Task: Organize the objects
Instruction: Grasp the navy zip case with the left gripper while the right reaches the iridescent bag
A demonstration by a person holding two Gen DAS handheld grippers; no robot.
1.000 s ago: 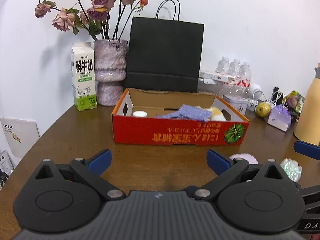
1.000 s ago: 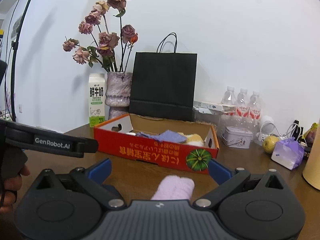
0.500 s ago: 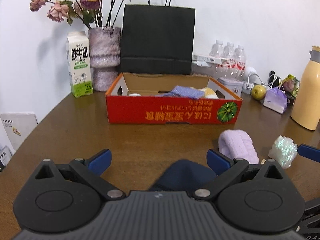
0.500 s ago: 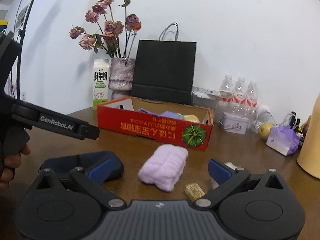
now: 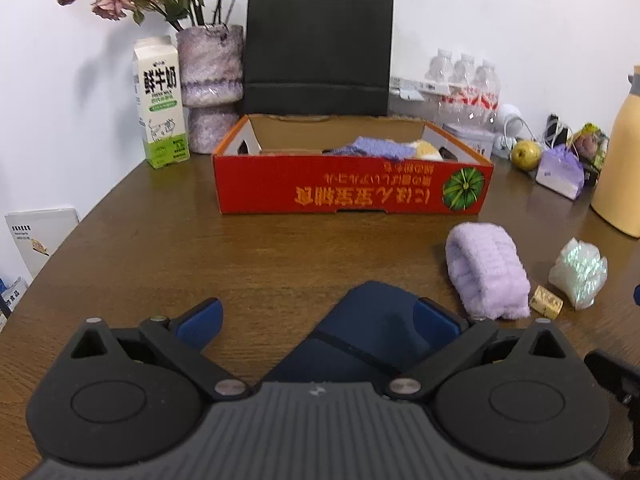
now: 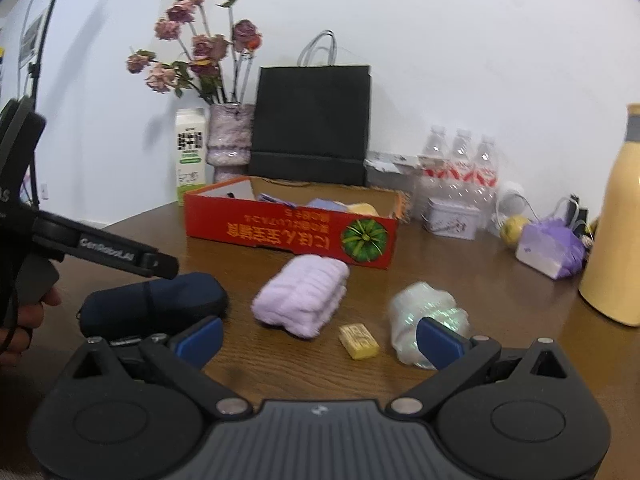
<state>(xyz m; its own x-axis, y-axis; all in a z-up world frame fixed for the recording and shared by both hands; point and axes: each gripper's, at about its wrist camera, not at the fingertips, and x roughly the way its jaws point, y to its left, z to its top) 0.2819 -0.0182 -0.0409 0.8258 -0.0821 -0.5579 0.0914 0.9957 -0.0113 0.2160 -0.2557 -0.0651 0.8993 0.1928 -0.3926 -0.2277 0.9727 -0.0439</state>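
I see bare tabletop (image 5: 168, 248) stretching left of and in front of the red box (image 5: 352, 190), room enough to pass. To the box's front right, the lilac towel roll (image 5: 484, 276), a yellow block (image 5: 546, 307) and a shiny wrapped bundle (image 5: 578, 272) crowd together; the navy case (image 5: 372, 332) lies nearer.

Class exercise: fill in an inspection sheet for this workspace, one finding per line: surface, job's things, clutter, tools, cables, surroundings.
Surface: brown wooden table.
Job's things: red box holding cloths; navy case, lilac towel, shiny wrapped bundle and small yellow block lie loose before it.
Clutter: milk carton, vase, black bag, water bottles, yellow flask.
Tools: left tool open over the case; right tool open.
Cables: white cord near the bottles.
Surroundings: white wall.
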